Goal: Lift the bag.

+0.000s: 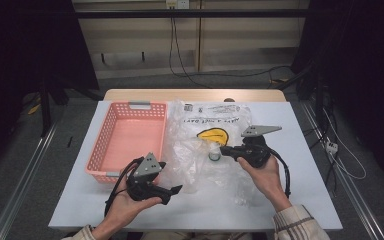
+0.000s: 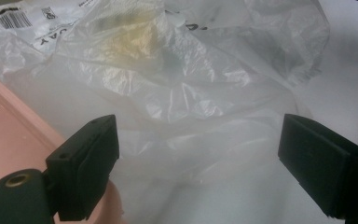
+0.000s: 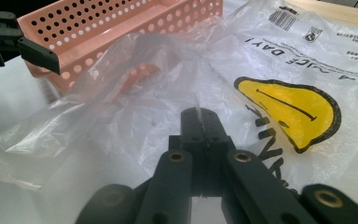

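The right gripper (image 1: 223,150) pinches a fold of the clear plastic bag (image 1: 200,150), jaws closed on it. The left gripper (image 1: 176,190) gapes wide beside the pink basket (image 1: 111,131)

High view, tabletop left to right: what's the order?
Pink basket → left hand-held gripper → clear plastic bag with its yellow print → right hand-held gripper, shut on a fold of the bag.

The clear plastic bag (image 3: 279,70) bears a barcode, a yellow smile mark and upside-down lettering that seems to read "NICE DAY!".
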